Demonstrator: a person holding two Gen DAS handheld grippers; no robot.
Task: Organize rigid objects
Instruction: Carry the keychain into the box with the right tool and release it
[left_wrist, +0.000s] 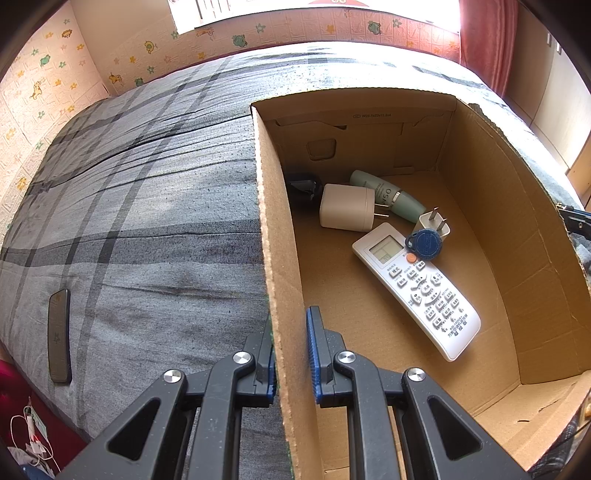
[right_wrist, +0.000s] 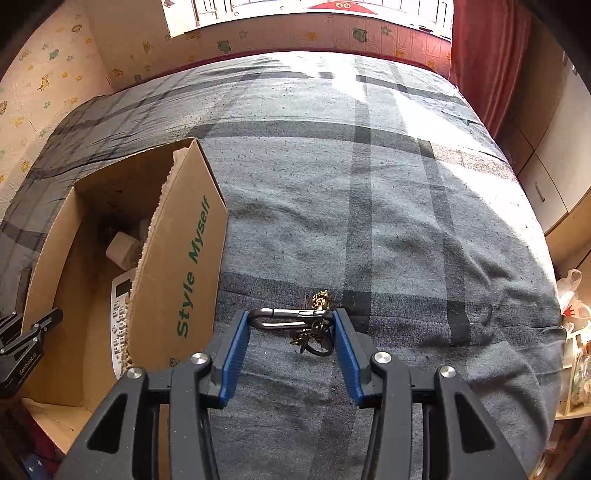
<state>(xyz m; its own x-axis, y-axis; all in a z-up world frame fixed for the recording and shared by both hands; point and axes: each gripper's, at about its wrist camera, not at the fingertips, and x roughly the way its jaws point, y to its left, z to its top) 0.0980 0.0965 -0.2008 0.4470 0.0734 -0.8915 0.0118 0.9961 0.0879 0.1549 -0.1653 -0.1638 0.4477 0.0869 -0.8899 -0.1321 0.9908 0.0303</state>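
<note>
A cardboard box (left_wrist: 280, 258) stands on a grey plaid bed. It holds a white remote (left_wrist: 417, 288), a blue key fob (left_wrist: 424, 243), two white chargers (left_wrist: 347, 206), a pale green tube (left_wrist: 388, 195) and a dark object in the corner. My left gripper (left_wrist: 290, 321) straddles the box's left wall, one finger outside and one inside, with a gap at the inner pad. My right gripper (right_wrist: 291, 321) is open around a metal carabiner with a brass keychain (right_wrist: 291, 321) lying on the bed, the fingertips at both its ends. The box (right_wrist: 177, 258) stands to the left there.
A dark phone (left_wrist: 59, 336) lies on the bed at the left. Cables and a red cloth (left_wrist: 33, 432) sit below the bed's left edge. Bags (right_wrist: 572, 306) and wooden cabinets stand at the right. A red curtain (right_wrist: 484, 55) hangs at the back right.
</note>
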